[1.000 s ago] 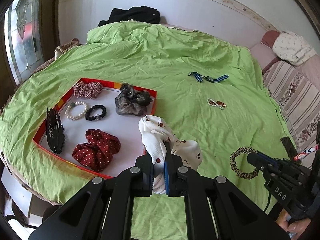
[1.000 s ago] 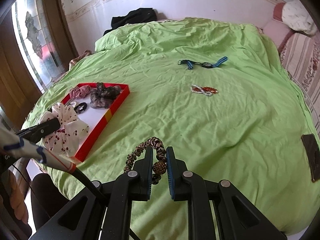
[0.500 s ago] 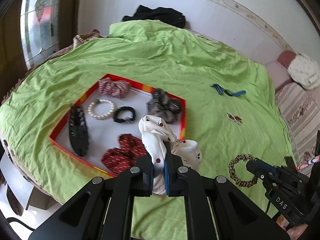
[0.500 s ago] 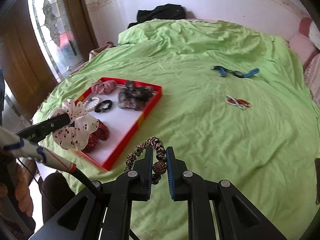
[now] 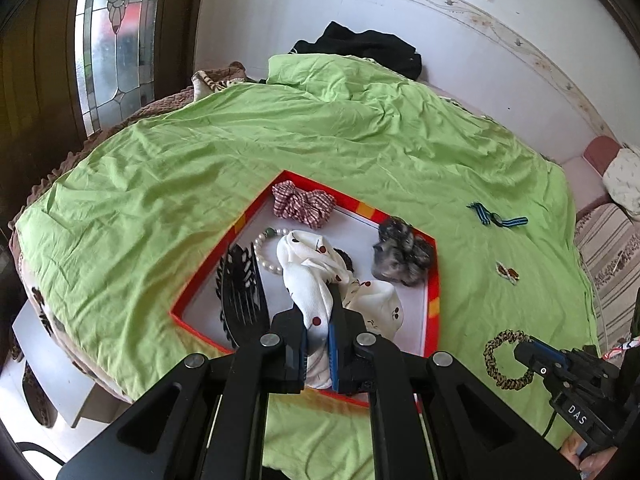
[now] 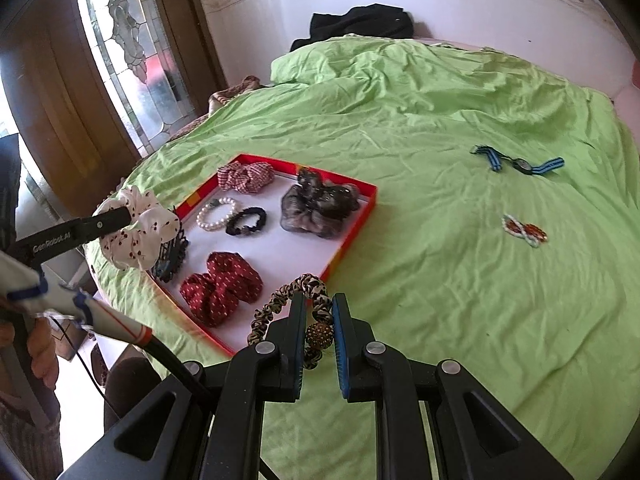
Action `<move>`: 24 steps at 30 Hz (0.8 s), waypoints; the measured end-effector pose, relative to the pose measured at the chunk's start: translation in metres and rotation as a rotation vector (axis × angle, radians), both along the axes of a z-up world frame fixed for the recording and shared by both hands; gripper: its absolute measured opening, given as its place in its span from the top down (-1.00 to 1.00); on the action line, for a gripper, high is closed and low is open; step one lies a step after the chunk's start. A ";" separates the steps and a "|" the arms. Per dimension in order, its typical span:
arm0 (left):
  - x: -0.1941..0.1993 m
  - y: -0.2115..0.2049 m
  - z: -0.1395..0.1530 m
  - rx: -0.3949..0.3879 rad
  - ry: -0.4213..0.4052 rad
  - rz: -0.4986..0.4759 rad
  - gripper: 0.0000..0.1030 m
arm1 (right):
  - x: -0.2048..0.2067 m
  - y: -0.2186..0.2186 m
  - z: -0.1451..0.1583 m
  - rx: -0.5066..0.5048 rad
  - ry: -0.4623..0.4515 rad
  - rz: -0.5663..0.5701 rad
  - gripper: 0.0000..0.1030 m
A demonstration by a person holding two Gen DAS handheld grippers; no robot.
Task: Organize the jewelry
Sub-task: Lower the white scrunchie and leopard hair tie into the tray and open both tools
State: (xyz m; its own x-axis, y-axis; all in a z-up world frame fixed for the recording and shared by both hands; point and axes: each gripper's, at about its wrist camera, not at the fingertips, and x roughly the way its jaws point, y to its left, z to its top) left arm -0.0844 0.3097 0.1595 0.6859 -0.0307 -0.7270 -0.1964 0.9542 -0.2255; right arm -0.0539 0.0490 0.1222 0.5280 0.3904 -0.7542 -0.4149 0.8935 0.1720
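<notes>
Tray [image 5: 434,280] now sits under left hand-held gripper [image 5: 318,344], clamped on white scrunchie [image 5: 308,280]; right hand-held gripper [image 6: 318,336] pinches leopard scrunchie [image 6: 280,300]. Release over bare tray floor ahead.

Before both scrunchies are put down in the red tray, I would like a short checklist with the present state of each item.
1. Left gripper shut on the white cherry scrunchie: ok.
2. Right gripper shut on the leopard scrunchie: ok.
3. White scrunchie over the red tray: ok in the left wrist view, but its height above the floor: cannot tell.
4. Leopard scrunchie over the tray: not ok, it hangs outside the near edge.
5. Free white floor in the tray for both: ok, a bare patch lies between the grey scrunchie and the red dotted scrunchie.
6. Watch and beaded bracelet on the sheet: not ok.
</notes>
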 end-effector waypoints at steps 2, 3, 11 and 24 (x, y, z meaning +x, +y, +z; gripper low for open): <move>0.008 0.004 -0.002 -0.002 0.016 -0.005 0.86 | 0.005 0.006 0.001 0.006 0.000 0.012 0.73; 0.012 0.004 -0.003 0.000 0.023 -0.011 0.86 | 0.008 0.010 0.001 0.010 0.000 0.019 0.73; 0.057 -0.015 -0.008 0.050 0.052 -0.102 0.86 | 0.022 0.039 -0.008 0.050 0.018 0.078 0.73; 0.126 -0.031 -0.036 0.038 0.126 -0.160 0.86 | 0.051 0.056 -0.036 0.069 0.064 0.100 0.73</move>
